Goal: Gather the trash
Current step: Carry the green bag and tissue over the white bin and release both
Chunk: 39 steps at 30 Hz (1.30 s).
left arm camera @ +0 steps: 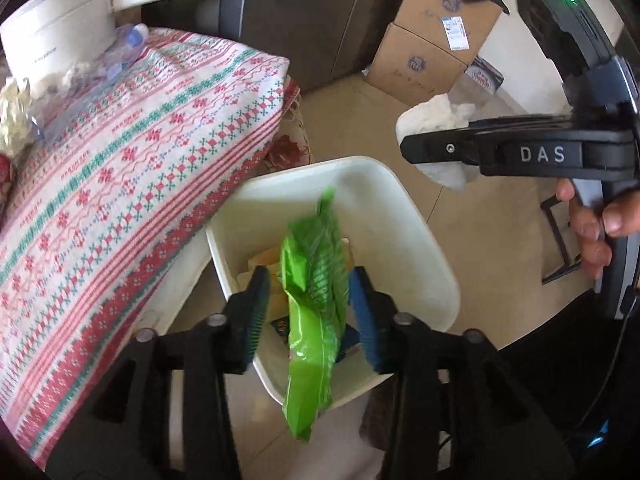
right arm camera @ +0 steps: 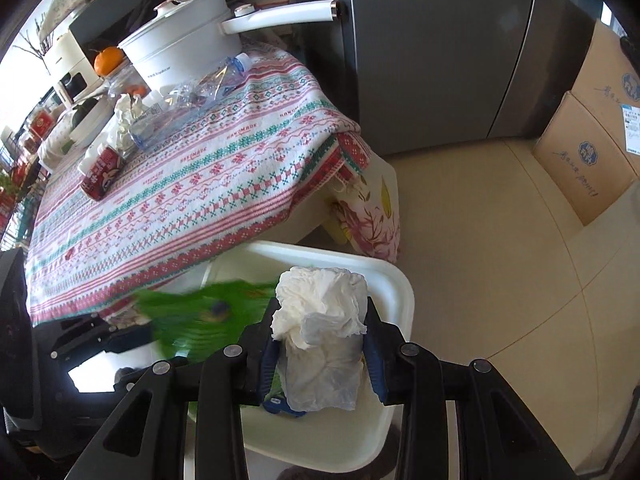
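A white trash bin (left arm camera: 384,216) stands on the floor beside the table; it also shows in the right wrist view (right arm camera: 396,280). A green plastic wrapper (left arm camera: 316,304) hangs between the fingers of my left gripper (left arm camera: 308,312), over the bin; the jaws stand apart, and the left pad (left arm camera: 256,312) is clear of it. The wrapper is motion-blurred in the right wrist view (right arm camera: 208,312). My right gripper (right arm camera: 320,344) is shut on a crumpled white tissue (right arm camera: 324,312) above the bin's rim. The tissue (left arm camera: 436,116) and the right gripper's fingers (left arm camera: 448,148) also show in the left wrist view.
The table wears a red-green patterned cloth (right arm camera: 192,184) with a white pot (right arm camera: 188,48), a crushed clear bottle (right arm camera: 212,84), a red can (right arm camera: 102,176) and crumpled paper (right arm camera: 124,120). Cardboard boxes (left arm camera: 432,32) and a grey fridge (right arm camera: 432,48) stand behind. Other trash lies inside the bin.
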Tool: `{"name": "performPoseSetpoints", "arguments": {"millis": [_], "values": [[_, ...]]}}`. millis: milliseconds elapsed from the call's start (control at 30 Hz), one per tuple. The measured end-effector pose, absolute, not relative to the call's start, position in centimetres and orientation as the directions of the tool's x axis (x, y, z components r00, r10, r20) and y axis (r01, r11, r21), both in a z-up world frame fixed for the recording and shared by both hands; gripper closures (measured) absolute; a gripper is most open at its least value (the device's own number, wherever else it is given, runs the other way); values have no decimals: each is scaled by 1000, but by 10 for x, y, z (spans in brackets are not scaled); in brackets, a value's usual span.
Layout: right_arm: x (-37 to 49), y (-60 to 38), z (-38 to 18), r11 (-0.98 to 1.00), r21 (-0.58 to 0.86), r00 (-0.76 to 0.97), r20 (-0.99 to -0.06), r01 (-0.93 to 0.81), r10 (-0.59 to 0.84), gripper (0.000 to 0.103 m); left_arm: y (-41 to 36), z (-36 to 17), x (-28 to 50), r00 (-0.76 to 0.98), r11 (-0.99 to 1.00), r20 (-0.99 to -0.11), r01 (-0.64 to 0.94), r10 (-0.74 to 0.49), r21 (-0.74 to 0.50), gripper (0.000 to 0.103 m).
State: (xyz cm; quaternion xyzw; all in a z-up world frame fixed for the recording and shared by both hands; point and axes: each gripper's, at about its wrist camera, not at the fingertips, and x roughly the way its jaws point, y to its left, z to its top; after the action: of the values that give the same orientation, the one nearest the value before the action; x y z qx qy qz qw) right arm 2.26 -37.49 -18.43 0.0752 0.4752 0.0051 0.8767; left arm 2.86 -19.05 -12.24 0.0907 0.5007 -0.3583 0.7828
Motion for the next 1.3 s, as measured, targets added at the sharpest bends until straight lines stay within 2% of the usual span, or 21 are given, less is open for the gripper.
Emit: {"name": "performPoseSetpoints", "arguments": {"millis": [67,467,567,633,700,733,1300], "values": [[23,-375,-186,989,137,540,-838,58,84,65,-191,-119,26,268,723,-847,667,-459,-180,41],[27,-357,-202,991,135,477,-872,12,114,62,-155,-107,29,354,761,-846,642,-400,-91,28],[29,-350,-205,991,134,458,-881,2,118,60,-144,-106,30,369,774,-845,628,-387,-81,26],[31,-347,-207,989,145,445,-886,0,130,53,-136,-105,31,372,783,-846,616,-382,-83,24],[33,-345,-208,988,154,436,-890,11,134,38,-130,-105,32,374,792,-848,605,-376,-85,23],[34,-345,-208,988,155,435,-890,16,133,37,-127,-105,33,374,796,-849,600,-373,-85,23],[59,-302,-191,987,156,455,-877,-31,153,33,-54,-101,63,432,896,-856,438,-286,-79,20]]}}
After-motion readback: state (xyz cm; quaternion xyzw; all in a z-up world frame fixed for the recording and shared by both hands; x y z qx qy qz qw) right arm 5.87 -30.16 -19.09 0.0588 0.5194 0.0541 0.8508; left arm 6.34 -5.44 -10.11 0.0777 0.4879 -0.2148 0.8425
